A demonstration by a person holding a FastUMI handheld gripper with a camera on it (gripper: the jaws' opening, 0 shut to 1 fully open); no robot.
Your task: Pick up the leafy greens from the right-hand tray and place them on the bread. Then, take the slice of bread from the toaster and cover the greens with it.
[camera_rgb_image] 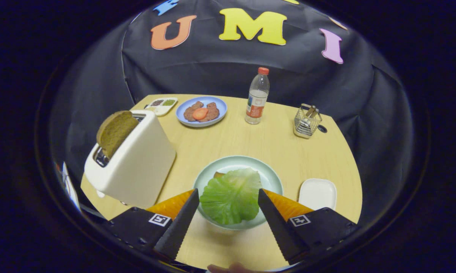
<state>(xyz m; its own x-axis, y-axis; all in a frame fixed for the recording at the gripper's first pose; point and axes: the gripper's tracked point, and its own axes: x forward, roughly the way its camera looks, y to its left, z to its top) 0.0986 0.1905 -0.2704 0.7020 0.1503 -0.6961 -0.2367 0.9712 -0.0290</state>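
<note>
Beneath my fingers runs the wooden table [273,140], and everything else sits on it. Biggest is the white toaster [137,167], off to the left of my left finger and a little ahead, with the slice of bread [115,131] standing up out of its slot, broad face turned toward me and leaning slightly left. Next in size is the pale green plate [273,178], lying between my fingers and just ahead of them; the leafy greens [231,195] lie spread flat on it, covering the lower bread except for a sliver peeking out at the far edge. Just right of my right finger sits the white tray [318,193], now bare. My gripper [228,199] is spread wide and holds nothing, the leaf framed in the gap. I judge the greens step done. What matters next is that the toaster slice lies up and to the left, its thin edge along the slot, so my fingers must pinch across its faces.
</note>
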